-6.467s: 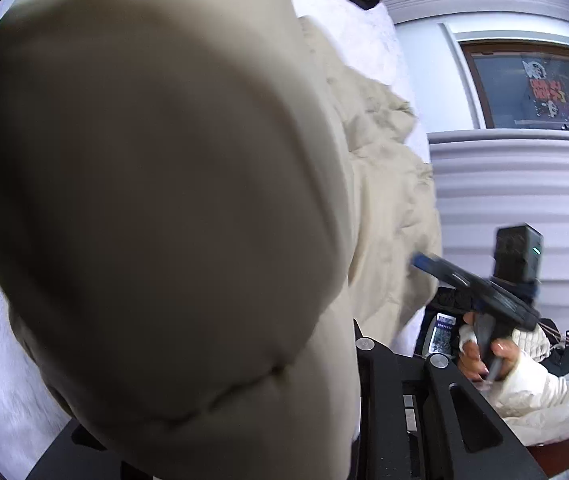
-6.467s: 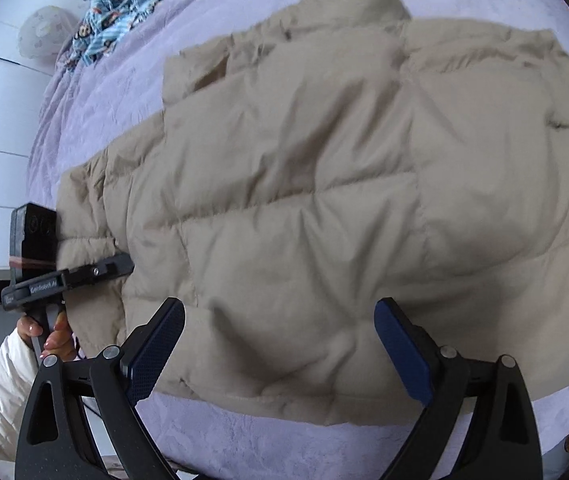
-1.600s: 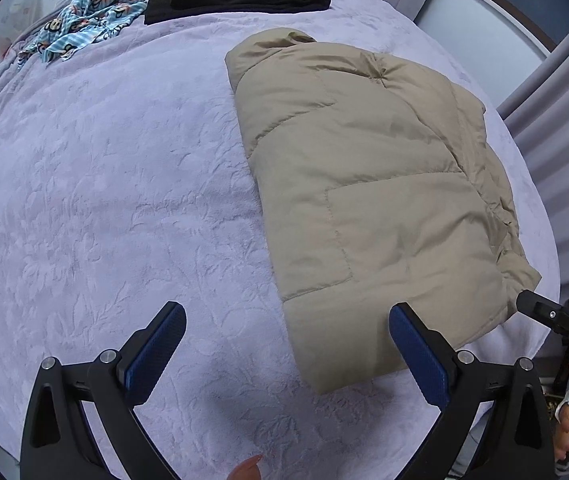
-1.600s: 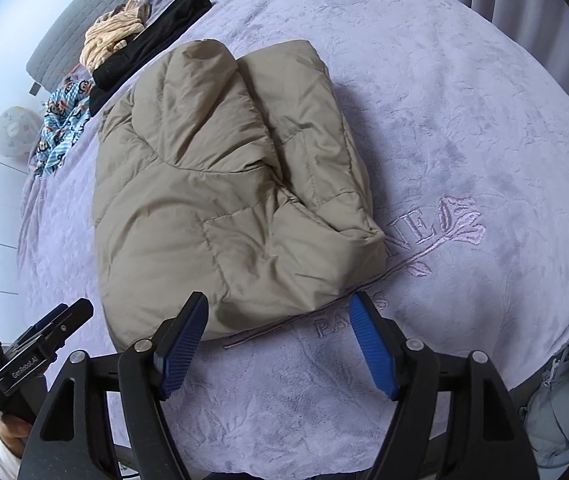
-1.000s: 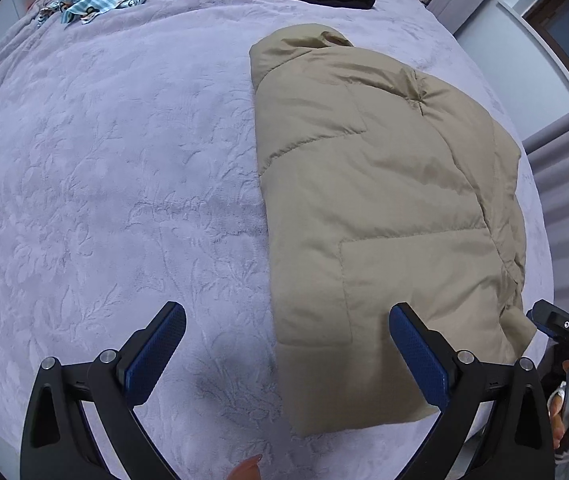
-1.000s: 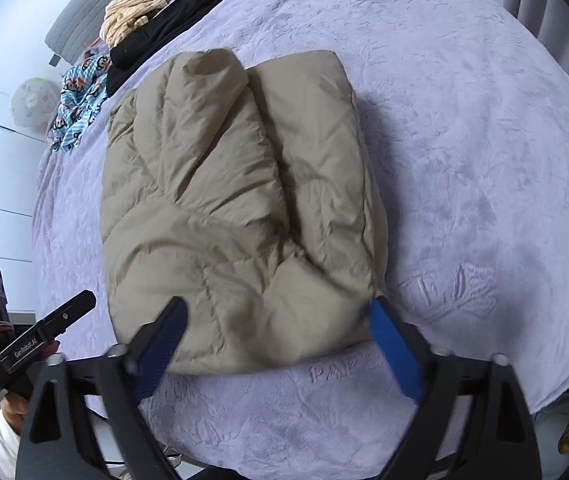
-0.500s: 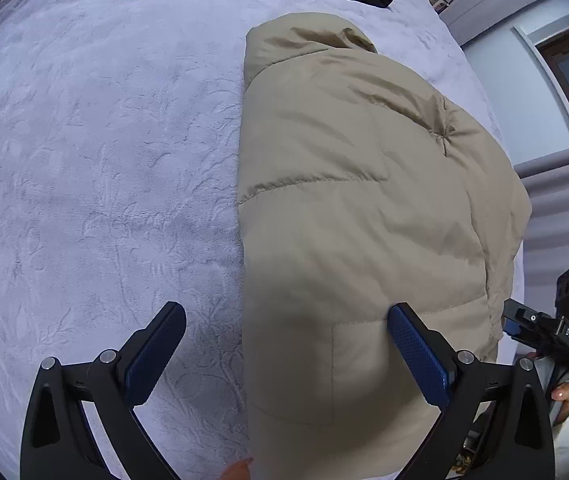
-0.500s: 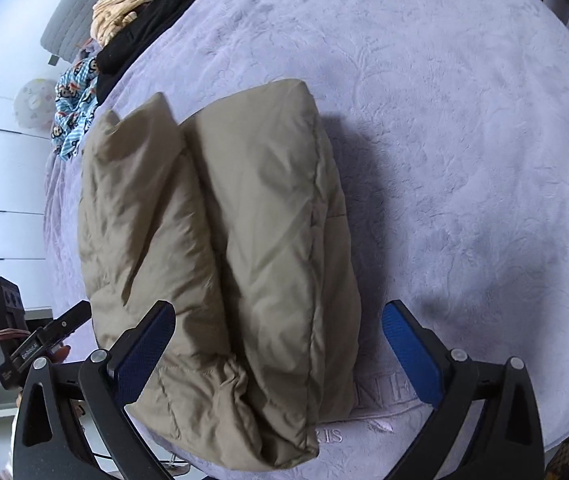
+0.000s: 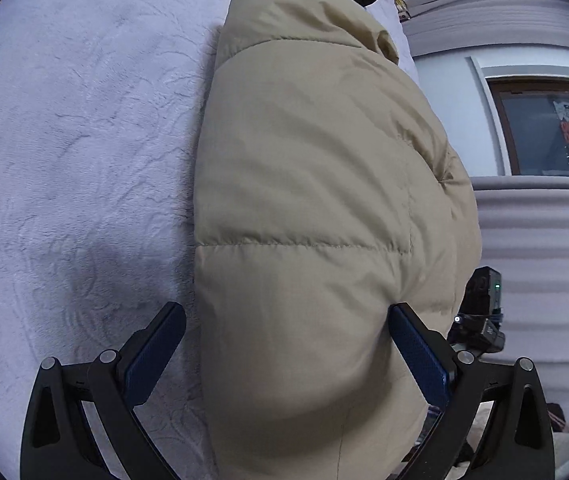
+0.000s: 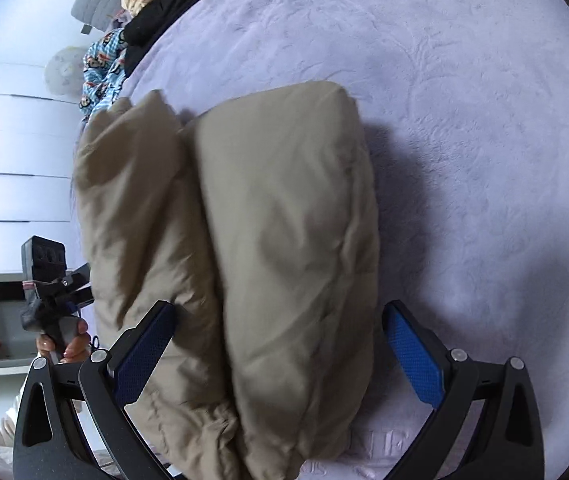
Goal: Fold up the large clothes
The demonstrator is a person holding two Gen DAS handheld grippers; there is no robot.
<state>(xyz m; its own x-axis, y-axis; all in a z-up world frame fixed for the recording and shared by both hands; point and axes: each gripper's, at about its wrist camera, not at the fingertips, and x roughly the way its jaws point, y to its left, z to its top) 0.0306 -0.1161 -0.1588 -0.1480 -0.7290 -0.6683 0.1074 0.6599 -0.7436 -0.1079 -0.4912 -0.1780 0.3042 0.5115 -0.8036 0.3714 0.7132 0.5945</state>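
Note:
A beige puffer jacket (image 9: 308,184), folded lengthwise into a long bundle, lies on the lilac bedspread (image 9: 64,140). My left gripper (image 9: 284,352) is open, its jaws straddling the jacket's near end. In the right wrist view the jacket (image 10: 284,240) shows as two puffy folded halves side by side. My right gripper (image 10: 276,352) is open, its jaws around the near end of the right half. The left gripper (image 10: 56,280) shows at the far left there, and the right gripper's camera (image 9: 484,300) shows behind the jacket in the left view.
Black, tan and blue patterned clothes (image 10: 136,32) lie at the far end of the bed. White drawers (image 10: 12,160) stand on one side, a curtain and window (image 9: 544,128) on the other. The bedspread (image 10: 464,120) stretches out right of the jacket.
Both grippers have come down and forward onto the jacket's near end, which now fills the space between their open jaws. The jacket looks bunched higher than before.

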